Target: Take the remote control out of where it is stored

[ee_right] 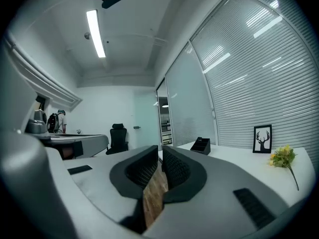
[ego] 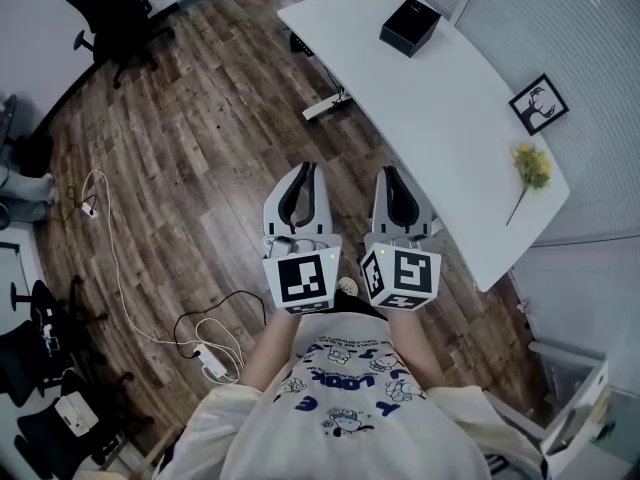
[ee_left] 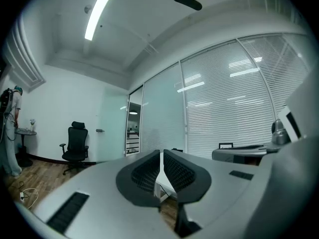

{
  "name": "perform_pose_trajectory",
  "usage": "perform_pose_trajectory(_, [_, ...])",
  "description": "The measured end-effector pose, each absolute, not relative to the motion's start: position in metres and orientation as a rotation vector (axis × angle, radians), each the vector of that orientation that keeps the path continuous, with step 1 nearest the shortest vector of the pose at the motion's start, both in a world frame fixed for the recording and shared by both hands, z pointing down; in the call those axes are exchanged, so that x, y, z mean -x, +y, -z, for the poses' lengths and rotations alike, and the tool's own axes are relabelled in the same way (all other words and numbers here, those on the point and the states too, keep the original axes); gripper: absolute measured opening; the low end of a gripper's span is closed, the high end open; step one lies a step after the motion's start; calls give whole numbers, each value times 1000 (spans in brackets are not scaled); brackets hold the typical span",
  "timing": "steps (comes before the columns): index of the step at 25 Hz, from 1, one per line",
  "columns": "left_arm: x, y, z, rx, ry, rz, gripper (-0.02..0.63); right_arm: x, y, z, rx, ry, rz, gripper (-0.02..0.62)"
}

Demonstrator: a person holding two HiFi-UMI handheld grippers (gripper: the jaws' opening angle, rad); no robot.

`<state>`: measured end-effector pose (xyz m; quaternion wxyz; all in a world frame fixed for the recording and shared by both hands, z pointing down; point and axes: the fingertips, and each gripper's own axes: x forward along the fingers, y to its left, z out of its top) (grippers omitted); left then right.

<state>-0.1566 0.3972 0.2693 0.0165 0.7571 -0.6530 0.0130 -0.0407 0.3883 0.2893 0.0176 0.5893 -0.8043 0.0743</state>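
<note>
While the left gripper [ego: 303,171] and right gripper [ego: 392,176] hang off the white desk's [ego: 450,143] near end, jaws pressed together and empty, the remote control is unseen, probably inside the black box [ego: 410,25] at the desk's far end: approach level, then spread the jaws.

Person wears a white T-shirt [ego: 345,398] with blue cartoon print, under a pale cream overshirt [ego: 215,423]. The left tongs [ego: 304,168] and right tongs [ego: 386,172] have light grey shells and black ribbed pads [ee_left: 145,173]. Each carries a white cube [ego: 303,280] with black square markers.
</note>
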Motion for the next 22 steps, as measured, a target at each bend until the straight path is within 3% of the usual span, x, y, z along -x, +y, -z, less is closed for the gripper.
perform_pose_trajectory(22, [182,322,-285,-2450,-1921,-87,35,67,324,-310,-1936,-2416,-273,49])
